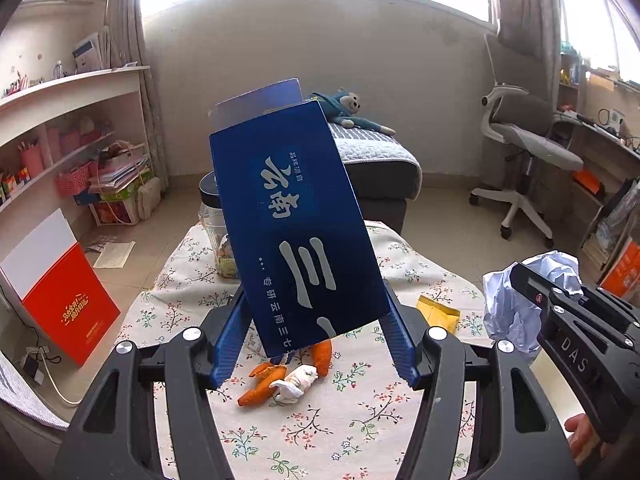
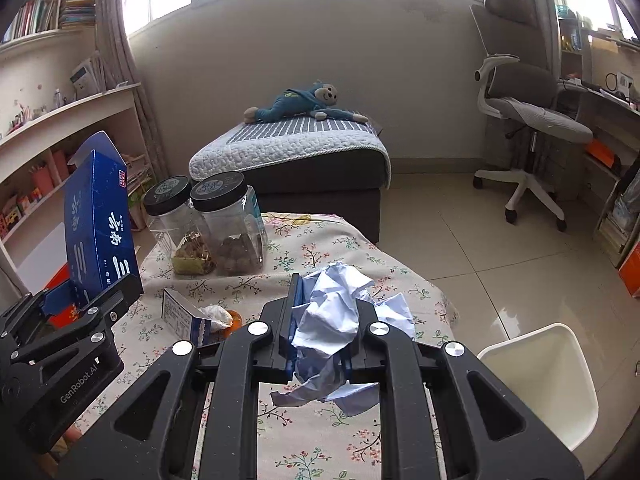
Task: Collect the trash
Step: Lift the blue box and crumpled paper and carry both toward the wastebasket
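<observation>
My left gripper (image 1: 314, 304) is shut on a tall blue carton (image 1: 292, 224) with white characters and holds it upright above the table; it also shows in the right wrist view (image 2: 98, 232). My right gripper (image 2: 320, 312) is shut on a crumpled pale blue paper (image 2: 332, 320), also seen in the left wrist view (image 1: 520, 296). Orange peel pieces and a white tissue (image 1: 288, 380) lie on the floral tablecloth (image 1: 320, 432) under the carton. A yellow packet (image 1: 438, 312) lies to the right. A small printed box (image 2: 180, 316) lies by the peel.
Two clear jars with black lids (image 2: 224, 224) stand at the table's far side. A white bin (image 2: 548, 380) stands on the floor right of the table. A bed with a plush monkey (image 2: 304, 100), an office chair (image 2: 524, 120) and shelves (image 1: 60, 140) surround the table.
</observation>
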### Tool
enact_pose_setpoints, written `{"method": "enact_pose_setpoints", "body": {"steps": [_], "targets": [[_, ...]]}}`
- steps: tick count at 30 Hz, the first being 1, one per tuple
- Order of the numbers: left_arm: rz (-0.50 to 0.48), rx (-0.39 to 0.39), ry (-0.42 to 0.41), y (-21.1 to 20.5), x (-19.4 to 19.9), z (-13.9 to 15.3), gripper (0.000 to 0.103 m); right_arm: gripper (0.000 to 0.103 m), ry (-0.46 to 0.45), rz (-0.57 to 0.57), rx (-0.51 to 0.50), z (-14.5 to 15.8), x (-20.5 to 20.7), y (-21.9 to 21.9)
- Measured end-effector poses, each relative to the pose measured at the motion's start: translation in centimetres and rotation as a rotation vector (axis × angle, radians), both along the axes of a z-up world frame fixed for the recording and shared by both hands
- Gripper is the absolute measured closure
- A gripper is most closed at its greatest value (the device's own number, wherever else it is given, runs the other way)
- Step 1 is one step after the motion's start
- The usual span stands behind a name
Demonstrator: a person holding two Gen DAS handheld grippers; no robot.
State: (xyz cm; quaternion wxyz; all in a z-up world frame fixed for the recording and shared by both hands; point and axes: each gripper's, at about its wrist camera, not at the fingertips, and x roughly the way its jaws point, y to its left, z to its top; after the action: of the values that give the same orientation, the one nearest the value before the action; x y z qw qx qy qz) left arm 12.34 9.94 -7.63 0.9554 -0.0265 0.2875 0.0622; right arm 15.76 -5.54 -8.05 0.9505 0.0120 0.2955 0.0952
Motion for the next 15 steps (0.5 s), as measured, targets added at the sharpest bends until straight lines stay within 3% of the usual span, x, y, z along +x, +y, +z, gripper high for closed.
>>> {"method": "enact_pose_setpoints", "body": {"steps": [15], "targets": [[-0.066,-0.010,-0.005,-4.3,0.6,0.4,0.042,0.088,-0.013,-0.071,-0.013,0.8,-0.7,-4.8]]}}
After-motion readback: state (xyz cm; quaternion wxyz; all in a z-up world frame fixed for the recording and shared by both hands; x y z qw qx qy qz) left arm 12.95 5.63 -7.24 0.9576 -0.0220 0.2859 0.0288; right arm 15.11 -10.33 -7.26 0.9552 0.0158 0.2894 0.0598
